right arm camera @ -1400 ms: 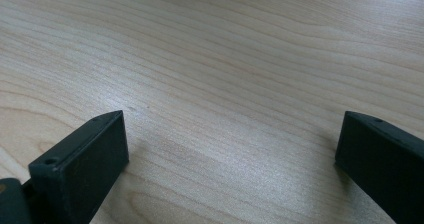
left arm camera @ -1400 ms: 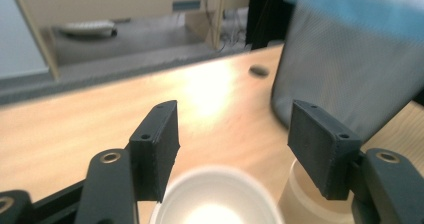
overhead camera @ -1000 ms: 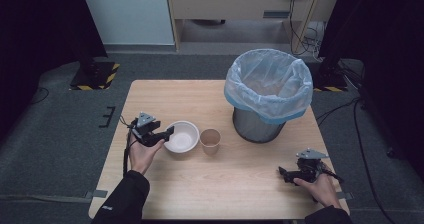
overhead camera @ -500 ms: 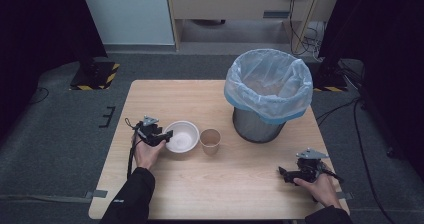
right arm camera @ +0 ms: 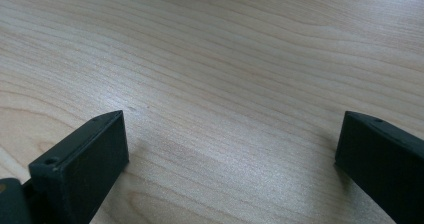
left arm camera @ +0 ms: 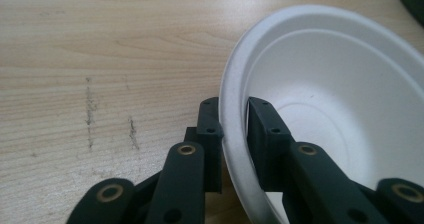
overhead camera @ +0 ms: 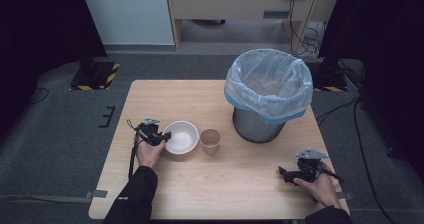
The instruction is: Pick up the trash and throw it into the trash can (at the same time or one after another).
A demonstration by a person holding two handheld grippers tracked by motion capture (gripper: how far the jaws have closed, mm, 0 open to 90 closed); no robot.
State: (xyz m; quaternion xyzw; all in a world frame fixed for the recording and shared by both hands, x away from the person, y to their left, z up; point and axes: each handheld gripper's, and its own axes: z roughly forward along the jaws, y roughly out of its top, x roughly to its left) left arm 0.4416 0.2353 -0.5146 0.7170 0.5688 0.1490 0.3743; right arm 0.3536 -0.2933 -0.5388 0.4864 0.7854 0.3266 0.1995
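Note:
A white paper bowl (overhead camera: 182, 136) sits on the wooden table (overhead camera: 240, 189), left of centre. My left gripper (overhead camera: 162, 136) is at its left rim. In the left gripper view the bowl's rim (left arm camera: 231, 114) stands between the two black jaws, one outside the wall and one inside, and both pads press on it. These jaws have just been closing with the rim between them. My right gripper (overhead camera: 286, 174) rests low over the table's front right, held by a hand. Its jaws are wide open over bare wood (right arm camera: 230, 129).
A brown paper cup (overhead camera: 210, 140) stands upright just right of the bowl. A metal bin (overhead camera: 267, 96) lined with a pale blue bag stands at the back right. The table's front edge lies close to both forearms.
My left gripper has sunk a little at the bowl's left rim and its jaws have closed onto the rim. The right gripper, the cup and the bin have not moved.

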